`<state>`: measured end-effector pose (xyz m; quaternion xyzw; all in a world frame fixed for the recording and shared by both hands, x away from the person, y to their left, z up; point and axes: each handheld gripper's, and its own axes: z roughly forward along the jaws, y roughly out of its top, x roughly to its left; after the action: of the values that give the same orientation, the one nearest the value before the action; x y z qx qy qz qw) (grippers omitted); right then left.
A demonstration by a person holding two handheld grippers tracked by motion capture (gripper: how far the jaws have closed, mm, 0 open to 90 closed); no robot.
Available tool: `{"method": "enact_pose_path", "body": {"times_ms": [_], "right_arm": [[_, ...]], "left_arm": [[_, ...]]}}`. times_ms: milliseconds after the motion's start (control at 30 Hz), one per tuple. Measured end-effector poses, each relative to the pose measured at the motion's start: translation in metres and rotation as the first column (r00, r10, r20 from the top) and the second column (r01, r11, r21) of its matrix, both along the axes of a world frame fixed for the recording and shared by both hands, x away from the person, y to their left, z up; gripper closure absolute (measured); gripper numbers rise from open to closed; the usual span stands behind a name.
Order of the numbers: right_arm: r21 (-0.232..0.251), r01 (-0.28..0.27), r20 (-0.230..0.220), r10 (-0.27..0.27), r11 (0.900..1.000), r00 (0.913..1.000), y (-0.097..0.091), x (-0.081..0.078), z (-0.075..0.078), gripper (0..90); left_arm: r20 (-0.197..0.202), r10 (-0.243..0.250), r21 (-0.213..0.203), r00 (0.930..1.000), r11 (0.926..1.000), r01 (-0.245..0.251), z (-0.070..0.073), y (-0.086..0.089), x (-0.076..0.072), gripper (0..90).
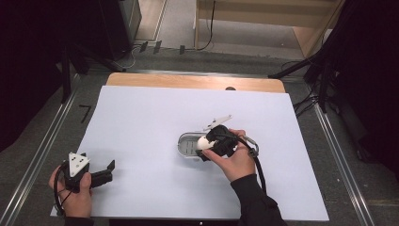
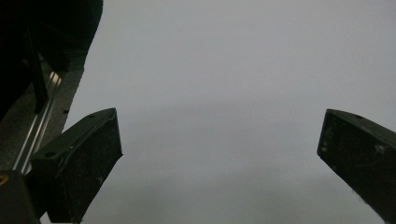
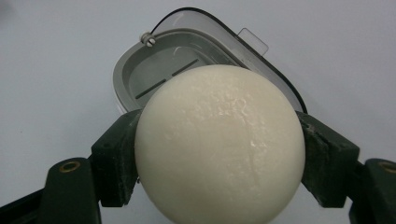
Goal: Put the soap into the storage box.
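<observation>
A cream-white egg-shaped ball [image 3: 219, 144] sits clamped between the two black jaws of my right gripper [image 3: 219, 158]. Just beyond and below it lies a small grey oval container [image 3: 154, 74] with a clear hinged lid [image 3: 224, 35] swung open. From the high view the right gripper [image 1: 205, 143] holds the white ball [image 1: 205, 141] over the right end of the grey container [image 1: 188, 145] at the middle of the table. My left gripper [image 1: 112, 170] rests at the near left of the white sheet, jaws wide apart with nothing between them [image 2: 219, 149].
A white sheet [image 1: 150, 117] covers most of the wooden table [image 1: 188, 81]. Metal rails [image 1: 42, 141] run along both sides. A small dark spot [image 1: 230, 88] sits at the sheet's far edge. Cables and stands lie on the floor beyond.
</observation>
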<state>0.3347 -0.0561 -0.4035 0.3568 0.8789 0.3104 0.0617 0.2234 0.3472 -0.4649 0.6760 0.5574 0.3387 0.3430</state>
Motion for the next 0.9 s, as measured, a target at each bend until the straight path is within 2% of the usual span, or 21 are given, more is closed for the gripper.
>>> {"method": "enact_pose_path", "body": {"times_ms": [500,900], "right_arm": [[-0.003,-0.028,-0.007,0.028,0.9996,0.9996,0.014,0.002,0.000,25.0],[-0.011,-0.028,-0.025,0.027,0.9996,0.9993,0.019,0.005,-0.005,25.0]], "left_arm": [[0.000,0.002,-0.002,1.0000,1.0000,-0.002,0.000,0.000,0.000,0.2],[-0.001,0.002,-0.001,1.0000,1.0000,-0.002,0.000,0.000,0.000,0.2]]}}
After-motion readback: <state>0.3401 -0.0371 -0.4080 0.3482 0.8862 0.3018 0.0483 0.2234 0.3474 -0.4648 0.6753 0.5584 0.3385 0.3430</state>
